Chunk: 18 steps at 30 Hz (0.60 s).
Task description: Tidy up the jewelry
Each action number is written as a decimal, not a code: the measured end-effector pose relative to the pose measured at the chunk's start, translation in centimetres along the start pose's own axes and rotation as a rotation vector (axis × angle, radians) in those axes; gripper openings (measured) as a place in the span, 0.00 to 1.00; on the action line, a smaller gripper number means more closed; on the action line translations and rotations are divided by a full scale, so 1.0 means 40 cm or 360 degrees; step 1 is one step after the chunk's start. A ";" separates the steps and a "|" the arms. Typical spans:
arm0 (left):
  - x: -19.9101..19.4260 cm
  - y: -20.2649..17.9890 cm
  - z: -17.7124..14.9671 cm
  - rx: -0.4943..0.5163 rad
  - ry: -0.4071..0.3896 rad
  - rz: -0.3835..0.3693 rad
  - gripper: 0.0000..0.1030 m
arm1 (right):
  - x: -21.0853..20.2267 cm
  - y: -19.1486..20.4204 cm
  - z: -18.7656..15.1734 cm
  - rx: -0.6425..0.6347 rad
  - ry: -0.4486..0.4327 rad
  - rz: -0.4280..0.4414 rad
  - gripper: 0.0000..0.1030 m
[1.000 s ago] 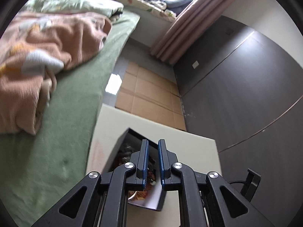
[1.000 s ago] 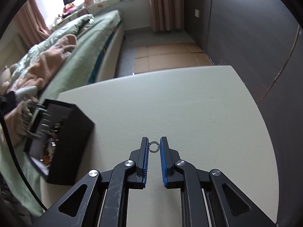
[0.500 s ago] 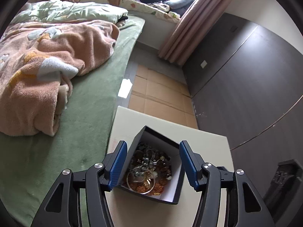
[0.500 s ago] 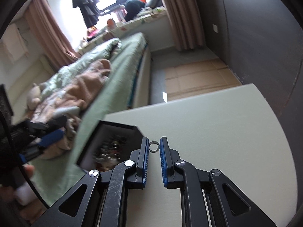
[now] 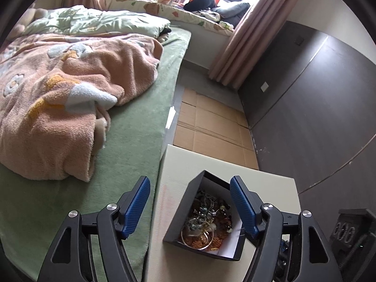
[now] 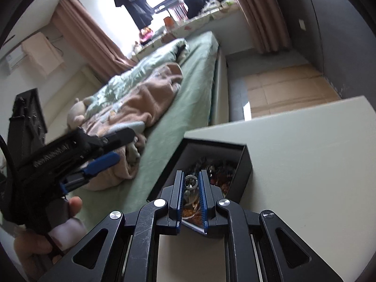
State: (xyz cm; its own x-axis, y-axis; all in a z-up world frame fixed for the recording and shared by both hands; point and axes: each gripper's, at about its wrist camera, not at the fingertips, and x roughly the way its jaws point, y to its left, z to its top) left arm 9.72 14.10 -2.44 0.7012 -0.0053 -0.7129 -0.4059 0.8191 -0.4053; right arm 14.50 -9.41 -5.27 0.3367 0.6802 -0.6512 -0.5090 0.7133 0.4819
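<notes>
A black box (image 5: 178, 211) with white inner walls stands on the pale table (image 5: 270, 188), heaped with mixed jewelry (image 5: 206, 218) and a large gold bangle. My left gripper (image 5: 189, 178) hovers above it, jaws wide and still opening, nothing between them. In the right wrist view the same box (image 6: 244, 171) lies just under my right gripper (image 6: 191, 172). Its jaws are opening. A small silver ring (image 6: 190, 182) still sits between the blue pads, with a thin gap on each side. The left gripper (image 6: 117, 146) shows at the left, held by a hand (image 6: 35, 242).
The box sits by the table's edge next to a green bed (image 5: 131, 141) with a peach blanket (image 5: 58, 108). Cardboard sheets (image 5: 211, 127) cover the floor beyond the table. A dark wall panel (image 5: 317, 117) runs along the right. Bare tabletop (image 6: 305, 164) spreads right of the box.
My left jaws went from nearly closed inside the box to wide open and lifted back. My right gripper carried the ring leftward over the box, and its jaws have begun to part.
</notes>
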 end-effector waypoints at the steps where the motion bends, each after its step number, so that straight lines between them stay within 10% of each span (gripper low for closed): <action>1: -0.002 0.003 0.001 -0.0008 -0.0003 -0.0006 0.69 | 0.004 -0.005 -0.001 0.0015 0.0022 -0.0004 0.30; 3: -0.010 0.005 0.001 -0.0011 -0.0023 -0.0016 0.69 | -0.001 -0.021 -0.001 0.0060 0.0007 -0.0023 0.49; 13: -0.031 -0.056 -0.039 0.0115 -0.0087 -0.0007 0.70 | -0.105 -0.079 -0.003 0.0138 -0.0076 -0.0095 0.57; 18: -0.054 -0.112 -0.077 0.0265 -0.0140 -0.0012 0.86 | -0.163 -0.085 -0.013 0.0091 -0.0091 -0.0145 0.67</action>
State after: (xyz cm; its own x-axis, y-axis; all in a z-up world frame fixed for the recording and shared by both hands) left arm 8.23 8.69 -0.85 0.7554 0.0328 -0.6544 -0.3033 0.9028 -0.3049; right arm 13.62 -16.37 -2.97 0.4247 0.6195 -0.6602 -0.4288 0.7799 0.4559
